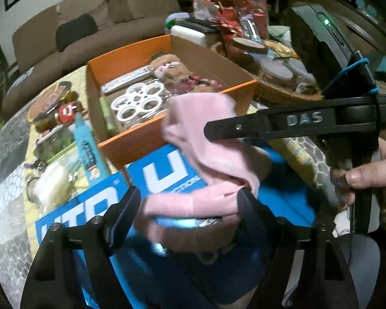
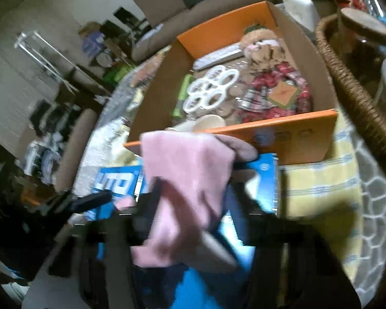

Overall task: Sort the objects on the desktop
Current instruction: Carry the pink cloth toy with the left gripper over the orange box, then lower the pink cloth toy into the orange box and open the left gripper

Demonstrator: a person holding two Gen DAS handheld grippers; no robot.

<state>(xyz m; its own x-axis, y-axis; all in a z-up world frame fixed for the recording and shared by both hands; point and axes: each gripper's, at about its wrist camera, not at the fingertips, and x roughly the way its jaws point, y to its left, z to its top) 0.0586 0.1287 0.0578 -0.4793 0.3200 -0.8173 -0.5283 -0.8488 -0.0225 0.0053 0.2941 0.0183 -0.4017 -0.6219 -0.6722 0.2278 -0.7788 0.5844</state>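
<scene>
Fingers (image 1: 123, 219) of the left gripper (image 1: 187, 213) stand wide apart; the near end of a pink cloth (image 1: 208, 149) lies between them, its edge against the right-hand finger, with no clamping visible. The right gripper (image 1: 208, 131), entering the left wrist view from the right as a black bar marked "DAS", has its jaws closed, the tip pinching the cloth's upper fold; the right wrist view is too blurred to show the pinch itself. A hand (image 1: 365, 177) grips its handle. The cloth, crumpled, runs with its long axis from the left gripper up and away toward the orange cardboard box (image 1: 131, 144), above a blue printed carton (image 1: 157, 175) on the table. Inside the box: a white ring-shaped plastic holder (image 1: 136, 100) and a doll (image 2: 267, 77). A wicker basket (image 2: 347, 82) stands just right of the box.
</scene>
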